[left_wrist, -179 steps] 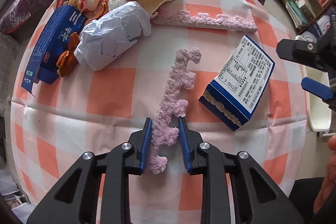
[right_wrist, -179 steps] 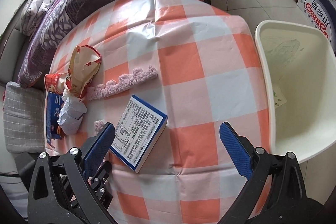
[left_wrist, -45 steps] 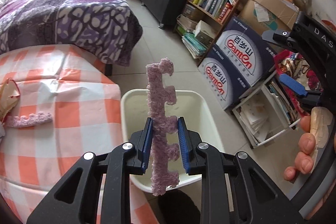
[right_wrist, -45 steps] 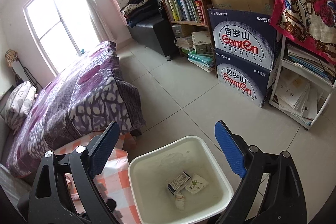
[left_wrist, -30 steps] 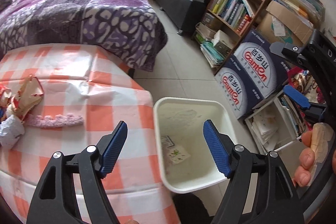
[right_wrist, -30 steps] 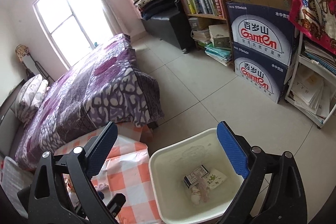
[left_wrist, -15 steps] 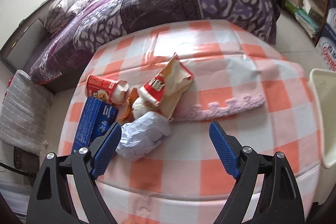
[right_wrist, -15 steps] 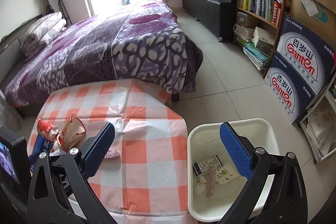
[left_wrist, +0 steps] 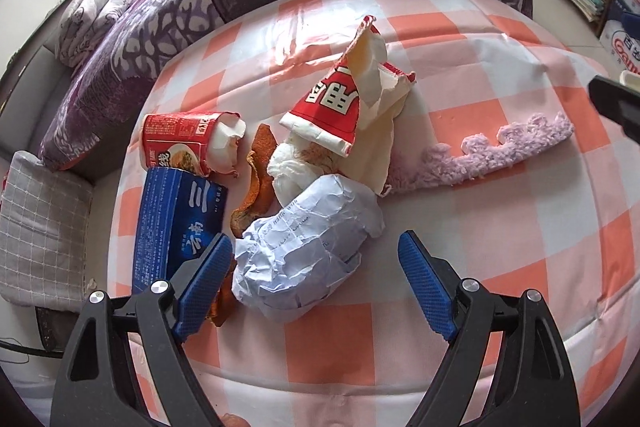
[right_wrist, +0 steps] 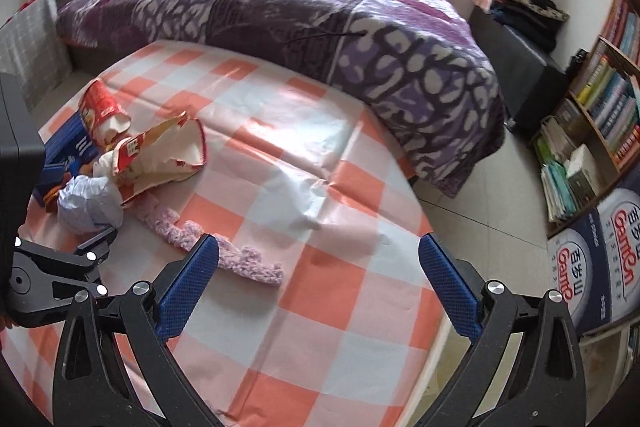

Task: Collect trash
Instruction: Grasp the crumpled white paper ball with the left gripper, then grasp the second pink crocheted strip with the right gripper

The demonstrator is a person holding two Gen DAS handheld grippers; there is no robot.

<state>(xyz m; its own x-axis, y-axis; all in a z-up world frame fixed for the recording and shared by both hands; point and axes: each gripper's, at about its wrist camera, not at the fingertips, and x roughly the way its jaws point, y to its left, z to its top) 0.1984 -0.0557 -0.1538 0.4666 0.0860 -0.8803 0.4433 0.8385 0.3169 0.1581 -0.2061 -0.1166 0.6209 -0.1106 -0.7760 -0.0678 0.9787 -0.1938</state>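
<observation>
Crumpled white paper wad (left_wrist: 304, 247) lies on the counter (left_wrist: 500, 227) between the left gripper (left_wrist: 316, 287) jaws, spread and empty. Risk: closing snags the orange peel (left_wrist: 256, 183) or blue box (left_wrist: 176, 227) alongside. Right gripper (right_wrist: 320, 287) also spread, empty.

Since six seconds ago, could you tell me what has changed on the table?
The left gripper carried one purple strip to the bin, let go, and is back, open, over the crumpled white paper. The blue-and-white box is gone too. The other purple strip and the wrapper pile lie as before.
</observation>
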